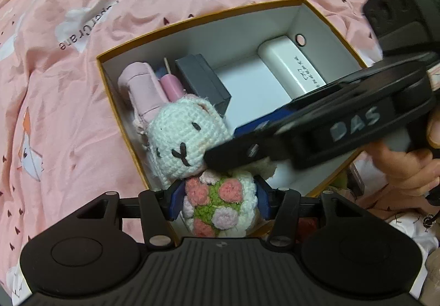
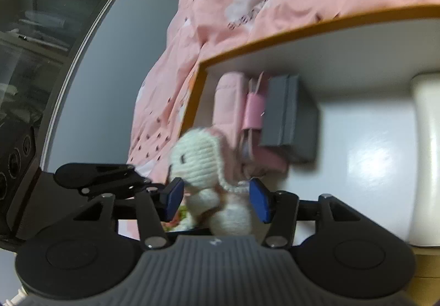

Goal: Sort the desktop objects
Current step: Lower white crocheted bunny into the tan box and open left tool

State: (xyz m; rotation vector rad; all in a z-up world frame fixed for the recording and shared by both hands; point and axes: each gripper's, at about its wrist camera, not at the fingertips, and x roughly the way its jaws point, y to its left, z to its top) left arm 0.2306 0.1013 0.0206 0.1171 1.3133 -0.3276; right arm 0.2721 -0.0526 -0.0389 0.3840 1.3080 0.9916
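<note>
While the left gripper pointed steeply down over the near edge of the box, its blue fingers stood wide on either side of the crochet rabbit, flanking the flowered bouquet on the toy's front. From the left wrist view the pads seemed to sit right against the yarn, though whether they actually pressed it could not be told. The rabbit lay in the near left corner of the box, head tipped toward the pink pouch behind it. A grey case stood beside the pouch, and a white case lay along the far right wall. The right gripper reached in from the right, held slanting across the box by a hand, its dark tip touching the rabbit's cheek. The box rested on a pink bedspread.

Seen from the right wrist, the right gripper tilted moderately downward toward the box interior. Its fingers were spread wide with the rabbit between them, a clear gap on each side, so nothing was gripped. The left gripper showed at the left, next to the toy. Beyond stood the pouch, grey case and white case, blurred.
</note>
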